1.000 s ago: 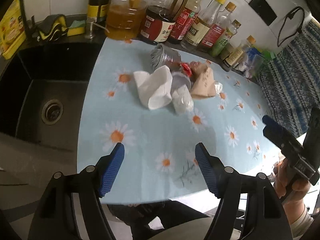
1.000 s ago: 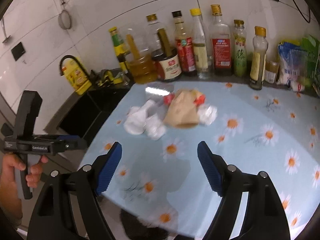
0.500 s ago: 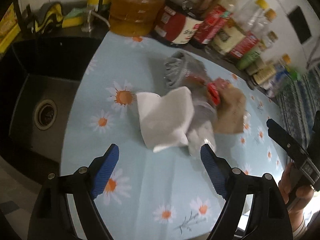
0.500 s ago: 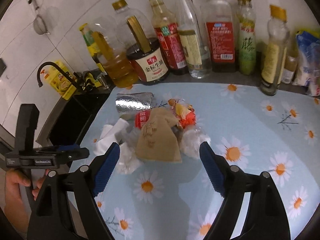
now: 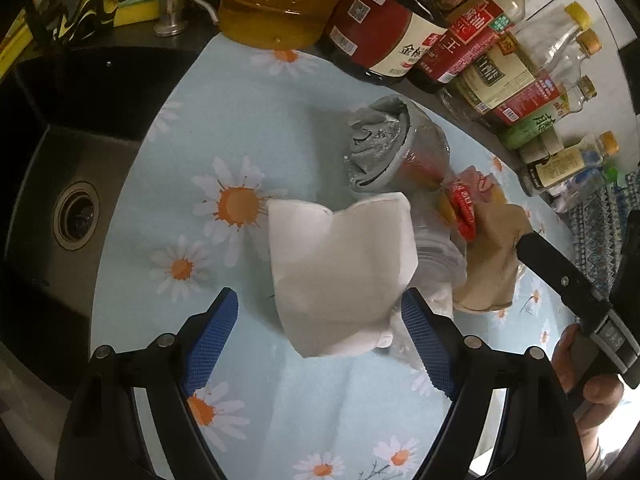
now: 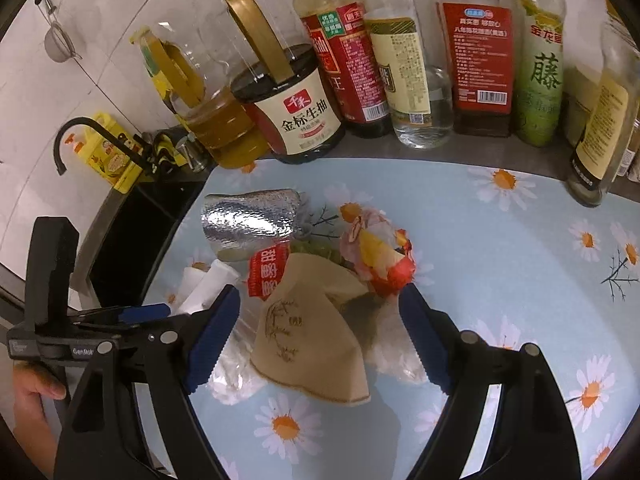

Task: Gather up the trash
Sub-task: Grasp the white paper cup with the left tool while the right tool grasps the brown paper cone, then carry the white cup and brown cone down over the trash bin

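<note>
A heap of trash lies on the daisy-print cloth (image 5: 224,128). In the left wrist view a white paper napkin (image 5: 340,272) sits between the wide-apart blue pads of my left gripper (image 5: 320,332), which is open and not pressing it. Behind it are a silver foil bag (image 5: 380,144), a clear plastic cup (image 5: 436,256) and a red wrapper (image 5: 464,208). In the right wrist view my right gripper (image 6: 320,332) stands open astride a tan paper napkin (image 6: 312,340), with the red wrapper (image 6: 268,268), the foil bag (image 6: 252,220) and a colourful wrapper (image 6: 380,256) beyond.
Oil, soy sauce and vinegar bottles (image 6: 288,100) line the back wall. A black sink (image 5: 72,184) with a drain lies left of the cloth, with a faucet (image 6: 80,136) and a soap pump (image 5: 172,8). A hand (image 6: 28,400) holds the other gripper at the left.
Both grippers have come forward and down onto the trash heap. The white napkin now lies between the left pads and the tan napkin between the right pads.
</note>
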A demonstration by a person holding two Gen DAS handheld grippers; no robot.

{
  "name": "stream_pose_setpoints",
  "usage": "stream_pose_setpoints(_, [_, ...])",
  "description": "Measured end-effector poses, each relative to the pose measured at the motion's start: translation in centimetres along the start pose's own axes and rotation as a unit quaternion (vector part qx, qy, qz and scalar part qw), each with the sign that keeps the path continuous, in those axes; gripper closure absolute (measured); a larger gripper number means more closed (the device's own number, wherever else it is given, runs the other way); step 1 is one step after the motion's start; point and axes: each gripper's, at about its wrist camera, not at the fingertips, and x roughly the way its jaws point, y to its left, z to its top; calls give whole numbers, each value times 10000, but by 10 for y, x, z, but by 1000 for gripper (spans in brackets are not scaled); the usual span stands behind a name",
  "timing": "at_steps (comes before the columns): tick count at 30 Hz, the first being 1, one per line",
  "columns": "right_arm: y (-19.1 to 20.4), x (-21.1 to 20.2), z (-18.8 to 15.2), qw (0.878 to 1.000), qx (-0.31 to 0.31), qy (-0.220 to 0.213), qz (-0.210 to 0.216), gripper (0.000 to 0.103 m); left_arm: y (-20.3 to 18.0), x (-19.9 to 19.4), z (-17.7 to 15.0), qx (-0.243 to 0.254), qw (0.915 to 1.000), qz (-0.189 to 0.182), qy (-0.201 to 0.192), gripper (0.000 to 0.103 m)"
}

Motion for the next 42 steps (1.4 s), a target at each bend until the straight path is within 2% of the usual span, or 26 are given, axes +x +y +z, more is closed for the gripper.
stream_pose_setpoints(9, [5,16,1,9997,-86,207,-105,33,-1,6,5,-70,9999,-103,9,23])
stream_pose_setpoints(11, [7,20,1,9994,-128,275,-161,41,-3,6,6,-7,10000,-13,-22,23])
stream_pose_setpoints(13, [6,22,-2,9993,-103,316,-152,41,-2,8,7,-32,10000,-48,4,27])
stream_pose_setpoints(14, [6,22,-3,9994,-92,297,-146,41,-2,10,8,-40,10000,-77,23,32])
stream_pose_setpoints(30, [7,7,-11,9997,-41,233,-54,46,2,-5,0,35,9997,-99,-205,33])
stream_pose_setpoints(42, [25,-26,-30,9999,-123,-1,-109,46,4,-33,-22,184,9991,-198,-336,33])
